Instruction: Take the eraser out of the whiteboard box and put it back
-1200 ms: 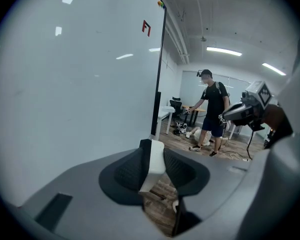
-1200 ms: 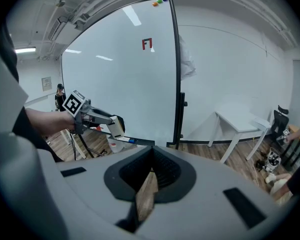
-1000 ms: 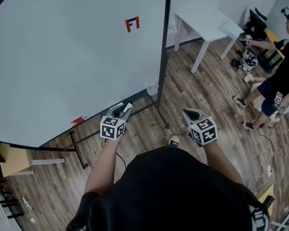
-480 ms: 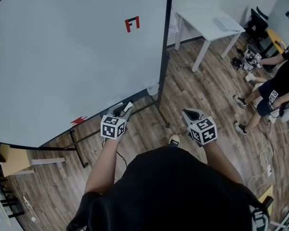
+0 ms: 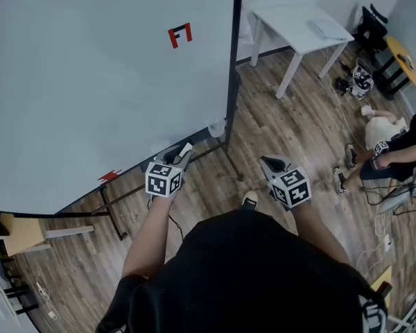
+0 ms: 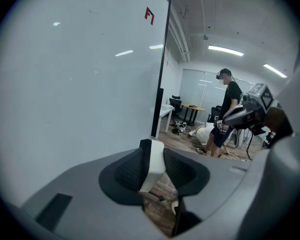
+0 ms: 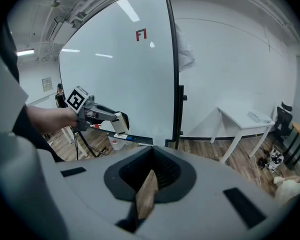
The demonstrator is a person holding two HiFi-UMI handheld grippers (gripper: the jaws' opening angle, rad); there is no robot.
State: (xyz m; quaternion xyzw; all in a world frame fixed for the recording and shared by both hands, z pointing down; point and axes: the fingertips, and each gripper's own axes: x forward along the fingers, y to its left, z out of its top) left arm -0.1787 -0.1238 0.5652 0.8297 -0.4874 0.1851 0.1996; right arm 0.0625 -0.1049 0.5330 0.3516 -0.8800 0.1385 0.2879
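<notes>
Glossy whiteboard (image 5: 90,82) in a dark metal frame (image 5: 231,82) stands on matt wood-plank floor (image 5: 284,137).

One whiteboard (image 5: 90,82), one white table (image 5: 291,30), one eraser (image 6: 152,165), one left gripper (image 5: 181,153), one right gripper (image 5: 266,162).

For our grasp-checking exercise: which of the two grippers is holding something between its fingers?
The left gripper: a white eraser is clamped between its fingers. The right gripper has its fingers together with nothing between them.
</notes>
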